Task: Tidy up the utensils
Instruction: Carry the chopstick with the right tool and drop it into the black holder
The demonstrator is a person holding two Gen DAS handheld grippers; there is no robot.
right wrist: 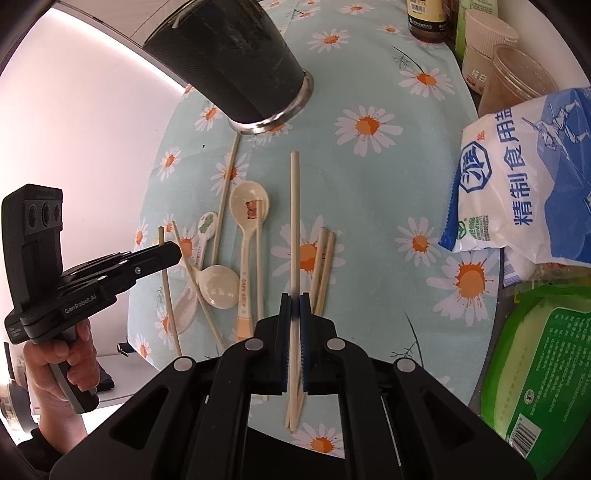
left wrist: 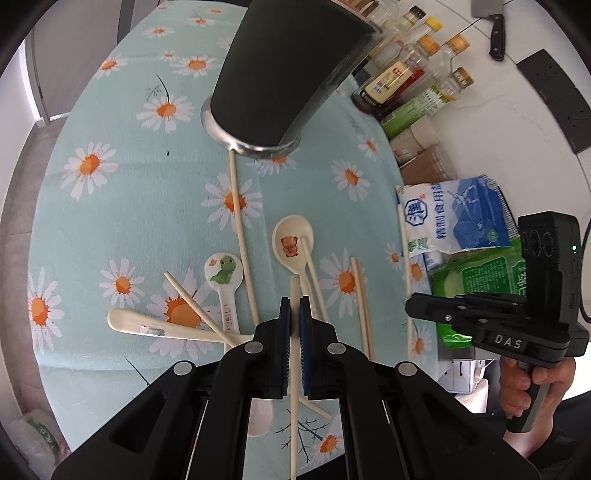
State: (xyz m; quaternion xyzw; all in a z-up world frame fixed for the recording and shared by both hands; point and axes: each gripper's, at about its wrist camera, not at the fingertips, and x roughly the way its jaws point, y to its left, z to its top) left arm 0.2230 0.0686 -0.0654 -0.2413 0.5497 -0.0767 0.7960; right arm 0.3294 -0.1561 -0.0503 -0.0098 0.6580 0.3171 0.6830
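Above the daisy cloth (left wrist: 110,206), both tongs (left wrist: 294,306) (right wrist: 294,302) angled steeply down, each apparently pinching one chopstick (left wrist: 294,369) (right wrist: 294,221).

The dark cup (left wrist: 280,70) is cut off by the top edge in both views; its mouth and contents cannot be seen. In the left wrist view the held chopstick (left wrist: 294,369) runs past the bottom edge, its lower end hidden. The knife (left wrist: 493,26) blade is cropped at the top edge. Bottle (left wrist: 388,83) labels are too small to read. The green packet (right wrist: 546,373) is cut by the right edge in the right wrist view. A white spoon (left wrist: 260,417) bowl lies largely behind the left gripper (left wrist: 294,314).
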